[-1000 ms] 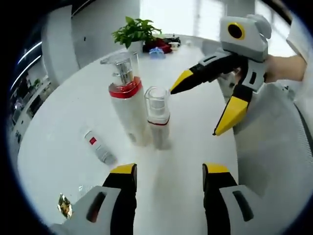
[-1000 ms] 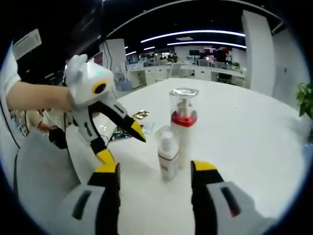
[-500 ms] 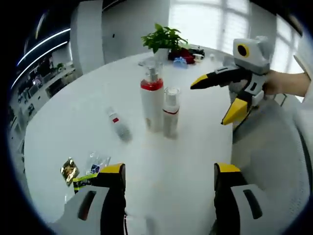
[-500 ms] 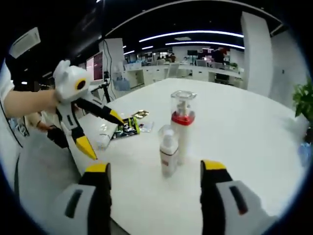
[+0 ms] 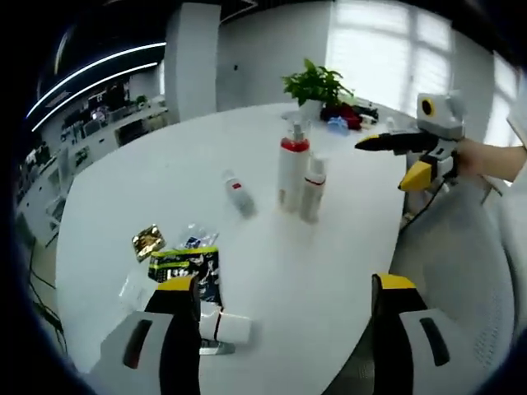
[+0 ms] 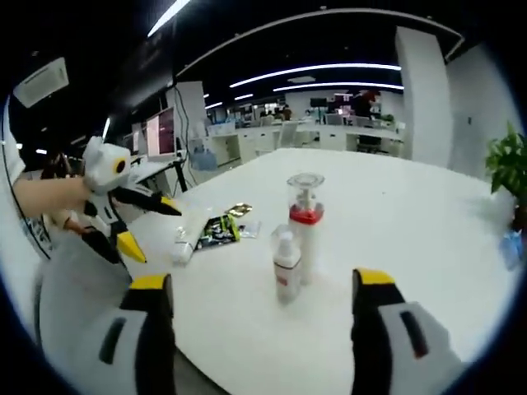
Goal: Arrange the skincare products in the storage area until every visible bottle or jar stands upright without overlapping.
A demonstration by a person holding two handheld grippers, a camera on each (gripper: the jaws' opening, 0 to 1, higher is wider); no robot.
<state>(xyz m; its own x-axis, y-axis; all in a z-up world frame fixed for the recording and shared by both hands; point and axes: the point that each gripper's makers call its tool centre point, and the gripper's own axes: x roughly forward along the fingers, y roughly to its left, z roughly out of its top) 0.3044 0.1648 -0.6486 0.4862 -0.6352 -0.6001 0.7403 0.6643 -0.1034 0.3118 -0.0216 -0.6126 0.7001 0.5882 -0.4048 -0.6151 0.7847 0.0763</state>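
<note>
A tall white pump bottle [image 5: 291,169] with a red collar and clear cap stands upright mid-table. A shorter white bottle [image 5: 312,189] stands close beside it; whether they touch I cannot tell. A small white tube [image 5: 240,194] lies flat to their left. Another white container [image 5: 225,327] lies on its side by my left gripper [image 5: 284,288], which is open and empty, well back from the bottles. My right gripper [image 6: 262,284] is also open and empty, facing the tall bottle [image 6: 305,226] and short bottle [image 6: 286,267]. Each view has the other gripper hanging open off the table edge: right gripper [image 5: 381,164], left gripper [image 6: 158,234].
The round white table [image 5: 148,156] carries a gold sachet [image 5: 148,241] and dark packets [image 5: 185,263] near its edge. The same packets [image 6: 218,229] lie beside a lying white container [image 6: 183,247]. A potted plant [image 5: 317,82] and small items stand at the far side.
Both grippers have drawn back from the two standing bottles, so the views take in more of the table. The bottles have stayed put. Both grippers remain open.
</note>
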